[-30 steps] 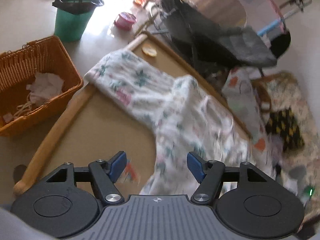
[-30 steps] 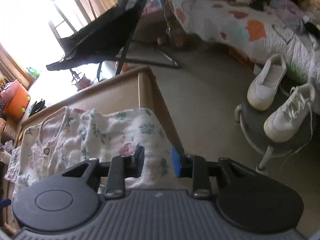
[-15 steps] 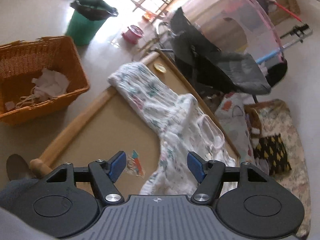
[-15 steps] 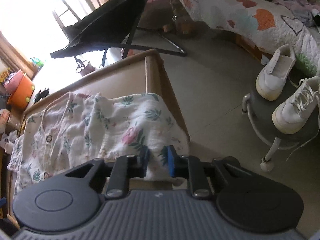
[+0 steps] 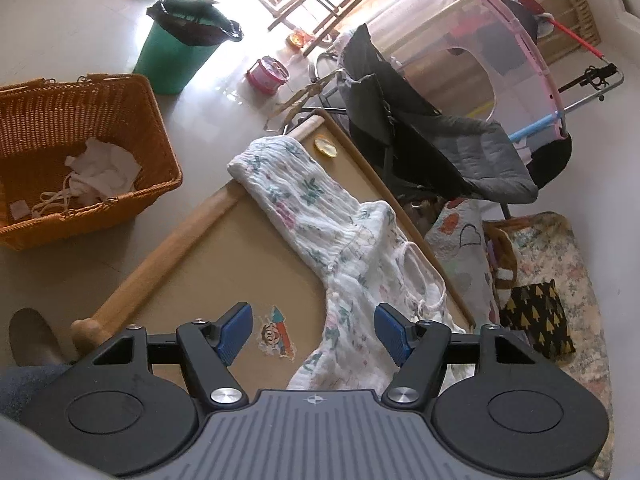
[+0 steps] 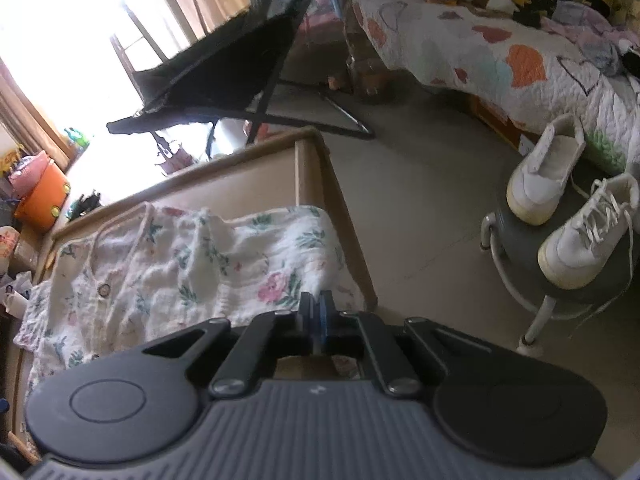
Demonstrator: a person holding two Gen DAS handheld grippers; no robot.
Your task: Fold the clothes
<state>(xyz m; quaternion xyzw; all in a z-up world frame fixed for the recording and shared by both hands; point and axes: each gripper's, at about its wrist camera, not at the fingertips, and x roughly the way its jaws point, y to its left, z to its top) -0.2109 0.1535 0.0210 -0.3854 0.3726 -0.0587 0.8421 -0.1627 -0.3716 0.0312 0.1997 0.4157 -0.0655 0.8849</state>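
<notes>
A white floral garment point(image 5: 340, 248) lies spread on a low wooden table point(image 5: 224, 264), one sleeve reaching the far corner. My left gripper point(image 5: 312, 332) is open and empty, raised above the garment's near part. In the right wrist view the same garment point(image 6: 168, 264) lies buttoned side up on the table point(image 6: 312, 168). My right gripper point(image 6: 314, 312) is shut on the garment's near edge by the table's right rim.
An orange wicker basket point(image 5: 60, 148) with white cloths and a green bin point(image 5: 176, 56) stand on the floor to the left. A black folding chair point(image 5: 420, 148) stands behind the table. A stool with white sneakers point(image 6: 568, 216) and a quilted bed point(image 6: 500, 52) are on the right.
My right gripper has closed on the garment's edge. My left gripper has stayed open and risen away from the table, so more of the room shows.
</notes>
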